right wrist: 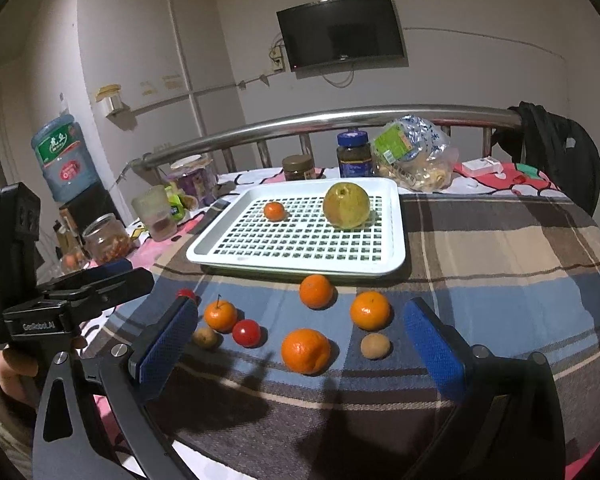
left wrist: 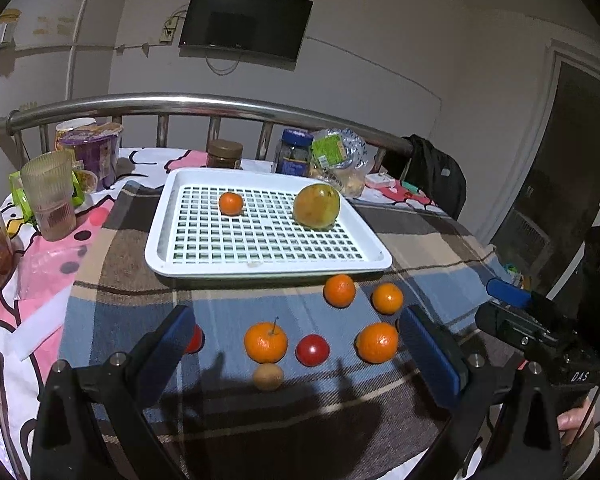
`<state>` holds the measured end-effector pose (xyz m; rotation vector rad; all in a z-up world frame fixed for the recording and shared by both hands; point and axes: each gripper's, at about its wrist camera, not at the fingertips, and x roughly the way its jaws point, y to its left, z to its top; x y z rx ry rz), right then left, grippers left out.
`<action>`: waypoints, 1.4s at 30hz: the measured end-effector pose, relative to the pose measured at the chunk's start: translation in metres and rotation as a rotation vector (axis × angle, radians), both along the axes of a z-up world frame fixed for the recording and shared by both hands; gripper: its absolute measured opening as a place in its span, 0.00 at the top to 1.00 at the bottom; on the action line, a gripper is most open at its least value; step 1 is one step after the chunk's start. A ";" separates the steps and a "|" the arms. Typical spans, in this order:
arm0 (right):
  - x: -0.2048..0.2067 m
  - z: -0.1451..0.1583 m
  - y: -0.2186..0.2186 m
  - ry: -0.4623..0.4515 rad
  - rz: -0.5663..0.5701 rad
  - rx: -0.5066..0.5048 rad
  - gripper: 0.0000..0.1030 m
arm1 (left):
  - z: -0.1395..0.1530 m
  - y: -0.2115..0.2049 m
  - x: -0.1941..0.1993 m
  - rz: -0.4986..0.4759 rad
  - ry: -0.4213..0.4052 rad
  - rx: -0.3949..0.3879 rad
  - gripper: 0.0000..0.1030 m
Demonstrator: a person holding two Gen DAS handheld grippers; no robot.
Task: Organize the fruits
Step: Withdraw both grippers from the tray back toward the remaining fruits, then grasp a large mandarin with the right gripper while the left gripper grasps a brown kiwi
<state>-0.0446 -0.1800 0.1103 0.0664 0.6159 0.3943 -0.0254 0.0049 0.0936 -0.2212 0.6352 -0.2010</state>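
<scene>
Fruits are seen scattered on a plaid cloth (left wrist: 112, 240) ahead of two gripping tools, both held with jaws spread wide and empty. Left to right before the left gripper (left wrist: 296, 344): a red fruit (left wrist: 195, 339) half hidden behind its left finger, a stemmed mandarin (left wrist: 265, 342), a brown kiwi (left wrist: 268, 376) nearest the tool, a red tomato (left wrist: 312, 350), and three more mandarins (left wrist: 377, 342) toward its right finger. Beyond them, a white slotted tray (left wrist: 162, 220) is shown holding a small mandarin (left wrist: 231, 203) and a large pear (left wrist: 316, 205). Between the fingers of the right gripper (right wrist: 300, 340), a large mandarin (right wrist: 305, 351) and a second kiwi (right wrist: 375, 346) are seen.
</scene>
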 end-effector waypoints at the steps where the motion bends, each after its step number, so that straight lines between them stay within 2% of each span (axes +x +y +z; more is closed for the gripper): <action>1: 0.000 -0.002 0.000 0.005 0.000 -0.001 0.00 | -0.002 0.000 0.000 -0.001 0.006 0.001 0.00; 16: 0.004 -0.018 -0.003 0.053 -0.002 -0.007 0.00 | -0.020 -0.007 -0.001 -0.045 0.069 0.040 0.00; 29: 0.012 -0.049 0.001 0.155 0.032 -0.046 0.00 | -0.057 0.001 0.004 -0.068 0.172 0.048 0.00; 32: 0.015 -0.058 0.002 0.183 0.033 -0.050 0.00 | -0.064 -0.003 0.008 -0.091 0.192 0.049 0.10; 37: 0.023 -0.070 0.011 0.240 0.064 -0.062 0.23 | -0.073 -0.010 0.014 -0.112 0.224 0.068 0.29; 41: 0.028 -0.074 0.025 0.238 0.084 -0.102 0.24 | -0.078 -0.010 0.019 -0.103 0.238 0.081 0.37; 42: 0.030 -0.075 0.028 0.241 0.092 -0.105 0.27 | -0.079 -0.011 0.021 -0.100 0.238 0.087 0.41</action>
